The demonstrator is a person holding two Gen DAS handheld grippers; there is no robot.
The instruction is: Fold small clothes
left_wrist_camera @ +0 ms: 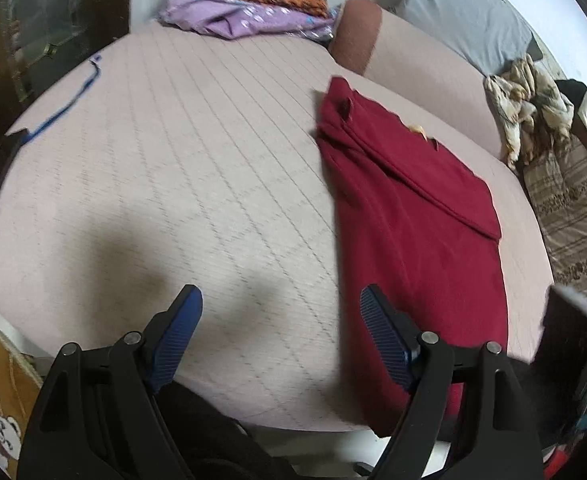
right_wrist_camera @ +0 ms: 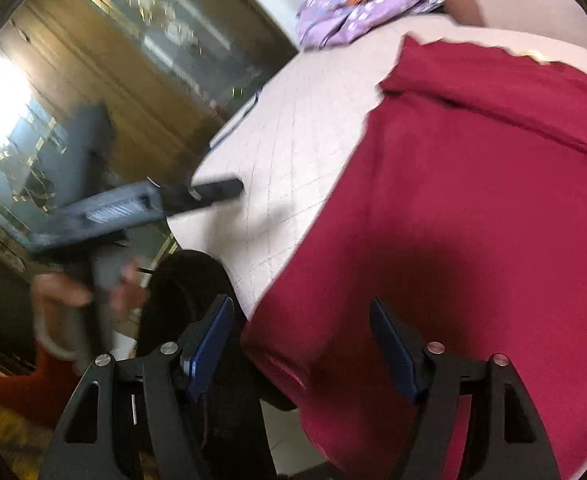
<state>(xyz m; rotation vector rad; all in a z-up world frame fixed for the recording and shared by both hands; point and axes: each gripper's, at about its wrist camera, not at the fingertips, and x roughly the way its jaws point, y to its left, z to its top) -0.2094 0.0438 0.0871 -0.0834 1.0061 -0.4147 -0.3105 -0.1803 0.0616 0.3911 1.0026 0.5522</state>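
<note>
A dark red garment (left_wrist_camera: 421, 216) lies folded lengthwise on the pale quilted bed (left_wrist_camera: 173, 160), with its near end hanging over the front edge. My left gripper (left_wrist_camera: 281, 300) is open and empty, above the bed's near edge just left of the garment. In the right wrist view the red garment (right_wrist_camera: 473, 208) fills the right side. My right gripper (right_wrist_camera: 301, 312) is open and empty, above the garment's hanging near-left corner. The left gripper (right_wrist_camera: 213, 190) also shows there, blurred, held by a hand at the left.
A purple cloth with an orange piece (left_wrist_camera: 245, 4) lies at the bed's far edge. A grey pillow (left_wrist_camera: 461, 12) and crumpled patterned fabric (left_wrist_camera: 533, 108) sit at the right. A glass cabinet (right_wrist_camera: 93, 92) stands left of the bed. A blue cord (left_wrist_camera: 65, 108) lies on the left.
</note>
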